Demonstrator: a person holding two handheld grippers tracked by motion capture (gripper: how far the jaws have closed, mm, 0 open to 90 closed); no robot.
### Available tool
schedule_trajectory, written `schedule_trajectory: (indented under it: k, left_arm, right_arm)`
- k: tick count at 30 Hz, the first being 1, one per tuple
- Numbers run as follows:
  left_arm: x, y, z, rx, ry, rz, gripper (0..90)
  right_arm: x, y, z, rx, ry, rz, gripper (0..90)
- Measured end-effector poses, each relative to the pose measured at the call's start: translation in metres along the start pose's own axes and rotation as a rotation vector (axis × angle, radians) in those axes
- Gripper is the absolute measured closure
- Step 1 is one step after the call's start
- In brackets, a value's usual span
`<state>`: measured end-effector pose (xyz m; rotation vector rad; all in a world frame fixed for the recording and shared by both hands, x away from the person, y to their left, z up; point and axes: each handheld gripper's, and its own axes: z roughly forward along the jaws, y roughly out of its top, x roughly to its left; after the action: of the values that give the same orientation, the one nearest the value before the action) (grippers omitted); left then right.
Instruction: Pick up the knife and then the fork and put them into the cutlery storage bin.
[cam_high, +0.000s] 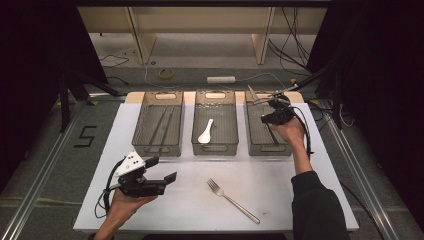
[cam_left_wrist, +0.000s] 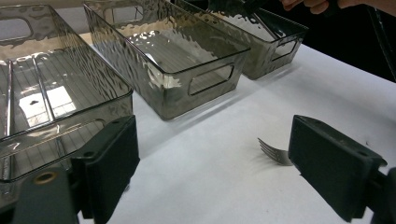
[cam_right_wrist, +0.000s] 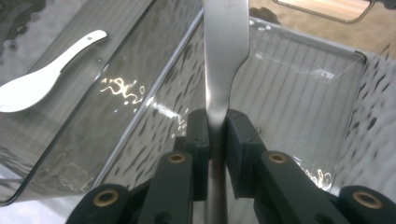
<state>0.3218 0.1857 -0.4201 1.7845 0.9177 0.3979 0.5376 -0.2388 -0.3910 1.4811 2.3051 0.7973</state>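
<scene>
From above, my right gripper (cam_high: 270, 107) holds a knife (cam_high: 253, 93) over the right bin (cam_high: 252, 142). My left gripper (cam_high: 162, 170) rests well to the left of the fork (cam_high: 232, 200), jaws apart.

Along my left gripper (cam_left_wrist: 212, 161), the jaws gape with nothing between them; the fork (cam_left_wrist: 274, 151) lies just beyond.

Along my right gripper (cam_right_wrist: 216, 128), the jaws pinch the knife (cam_right_wrist: 224, 51) above the right bin (cam_right_wrist: 299, 79); a white spoon (cam_right_wrist: 44, 72) lies in the neighbouring bin.
</scene>
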Motion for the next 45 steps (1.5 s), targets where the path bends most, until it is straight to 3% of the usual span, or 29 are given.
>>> schedule_trajectory:
  k: [31, 35, 40, 45]
  left_arm:
    - [0.0, 0.0, 0.0, 0.004, -0.002, 0.003, 15.6]
    - [0.0, 0.0, 0.001, 0.004, -0.002, 0.004, 15.6]
    - [-0.001, 0.0, 0.001, 0.003, -0.002, 0.003, 15.6]
    - [-0.001, 0.0, 0.001, 0.004, -0.005, -0.001, 15.5]
  right_arm:
    - [-0.002, -0.014, 0.025, 0.077, -0.015, 0.079, 79.2]
    - [-0.003, -0.013, 0.023, 0.056, -0.002, 0.105, 67.3]
    - [-0.001, -0.009, 0.011, 0.034, 0.013, 0.092, 56.4]
    - [0.007, -0.01, -0.001, 0.018, 0.041, 0.032, 41.9]
